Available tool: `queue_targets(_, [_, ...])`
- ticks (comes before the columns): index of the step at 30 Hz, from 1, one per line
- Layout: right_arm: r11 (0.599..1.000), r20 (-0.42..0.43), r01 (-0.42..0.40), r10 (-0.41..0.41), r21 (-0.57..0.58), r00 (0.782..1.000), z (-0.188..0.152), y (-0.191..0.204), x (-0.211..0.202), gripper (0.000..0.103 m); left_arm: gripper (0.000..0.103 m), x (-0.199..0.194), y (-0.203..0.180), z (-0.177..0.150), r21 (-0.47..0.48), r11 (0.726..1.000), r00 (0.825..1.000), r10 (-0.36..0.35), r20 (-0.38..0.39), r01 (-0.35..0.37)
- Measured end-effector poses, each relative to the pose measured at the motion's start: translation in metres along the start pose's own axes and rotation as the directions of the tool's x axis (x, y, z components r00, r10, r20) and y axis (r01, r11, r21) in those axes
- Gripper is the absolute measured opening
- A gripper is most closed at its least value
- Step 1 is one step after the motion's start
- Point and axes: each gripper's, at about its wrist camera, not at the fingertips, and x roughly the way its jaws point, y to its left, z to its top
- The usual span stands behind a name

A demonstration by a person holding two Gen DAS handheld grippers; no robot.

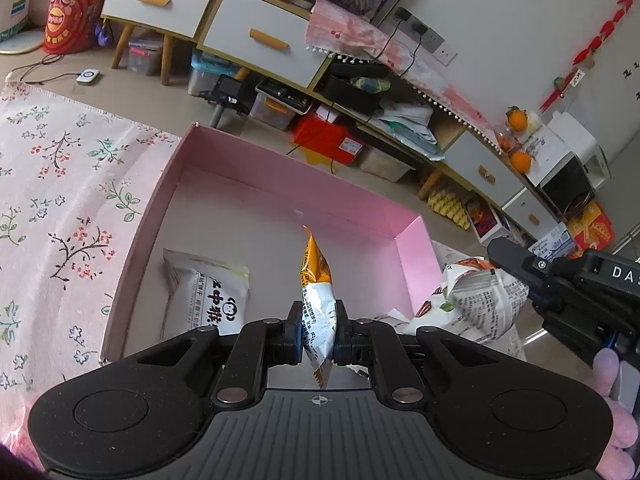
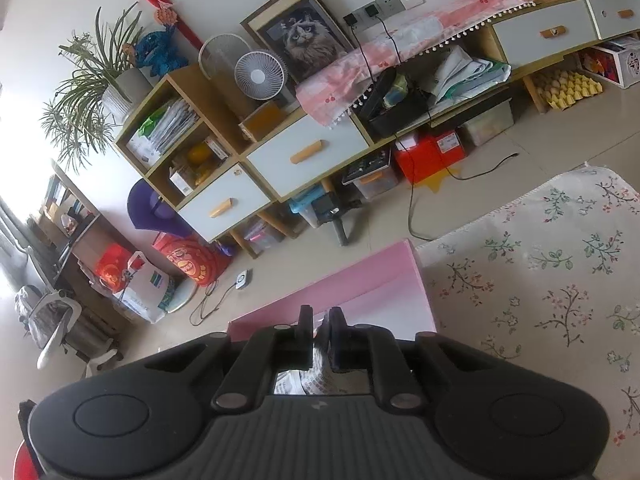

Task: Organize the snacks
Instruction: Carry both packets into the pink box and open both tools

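My left gripper is shut on an orange and white snack packet and holds it upright over the open pink box. A white snack packet with a panda logo lies inside the box at the near left. My right gripper shows at the right of the left wrist view, shut on a white crinkled snack bag just outside the box's right wall. In the right wrist view the right gripper is nearly closed with that white bag between its fingers, above the pink box.
The box sits on a floral cloth, also in the right wrist view. More packets lie beside the box's right wall. Low cabinets with drawers and storage bins line the far wall.
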Motion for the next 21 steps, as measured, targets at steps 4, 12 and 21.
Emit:
queue_targets(4, [1.0,0.004,0.009,-0.009,-0.008,1.0,0.0,0.001,0.003,0.0,0.011,0.001,-0.001,-0.001,0.029,0.999,1.0,0.018,0.012,-0.018])
queue_targets(12, [0.999,0.003,0.04,-0.04,-0.001,0.999,0.0,-0.001,0.015,0.017,0.014,0.001,-0.003,-0.001,0.059,0.997,0.998,0.04,0.05,-0.043])
queue_targets(21, [0.997,0.03,0.052,-0.054,0.055,0.998,0.007,-0.012,0.002,0.039,0.047,-0.006,-0.003,0.0,0.068,0.995,0.997,0.068,0.049,-0.071])
